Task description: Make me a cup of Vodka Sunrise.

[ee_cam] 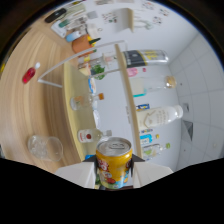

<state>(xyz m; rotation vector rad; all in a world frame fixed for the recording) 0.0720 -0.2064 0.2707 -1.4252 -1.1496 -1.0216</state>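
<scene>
A yellow drink can [114, 161] with a silver top and orange fruit print sits between my two white fingers [75, 176]. Both dark pads press on its sides, so my gripper [114, 172] is shut on it. The view is tilted: the wooden table [30, 115] runs along the left. An empty clear glass [45, 147] stands on it, left of the can and beyond the fingers. A small clear bottle with a red label [91, 135] stands just beyond the can.
A wooden shelf [125, 95] holds a white bottle [160, 116], a dark-labelled bottle [145, 57] and a clear bottle [156, 85]. Another clear bottle [81, 103], a red object [29, 75] and an orange object [82, 44] lie farther off on the table.
</scene>
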